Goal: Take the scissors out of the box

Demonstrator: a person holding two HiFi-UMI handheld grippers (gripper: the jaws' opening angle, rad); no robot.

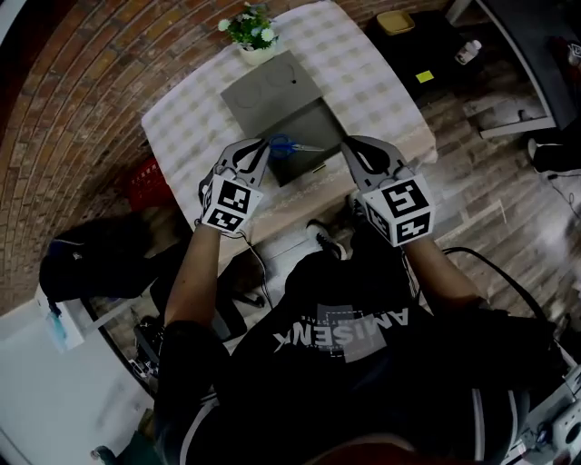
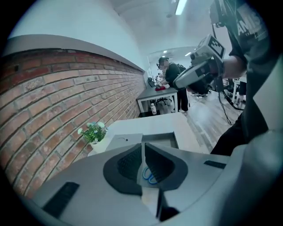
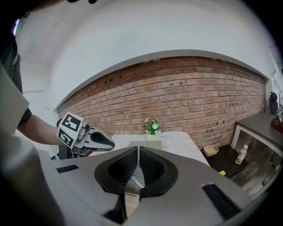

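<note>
The scissors (image 1: 289, 145) have blue handles and lie in the open grey box (image 1: 313, 118) on the checked table, blades pointing right. My left gripper (image 1: 262, 143) hovers at the box's near left side, jaws shut and empty, tips close to the handles. In the left gripper view the blue handles (image 2: 150, 176) show through the slit behind the left gripper (image 2: 143, 148). My right gripper (image 1: 346, 142) is held at the box's near right corner, also shut and empty. In the right gripper view a blade (image 3: 135, 180) shows below the right gripper (image 3: 138, 151).
The box's lid (image 1: 268, 86) lies flat behind it, with a potted plant (image 1: 252, 32) at the table's far edge. A dark low table with a yellow bowl (image 1: 396, 22) and a bottle (image 1: 468, 51) stands to the right. A red crate (image 1: 145, 182) and a black bag (image 1: 91, 259) sit on the floor to the left.
</note>
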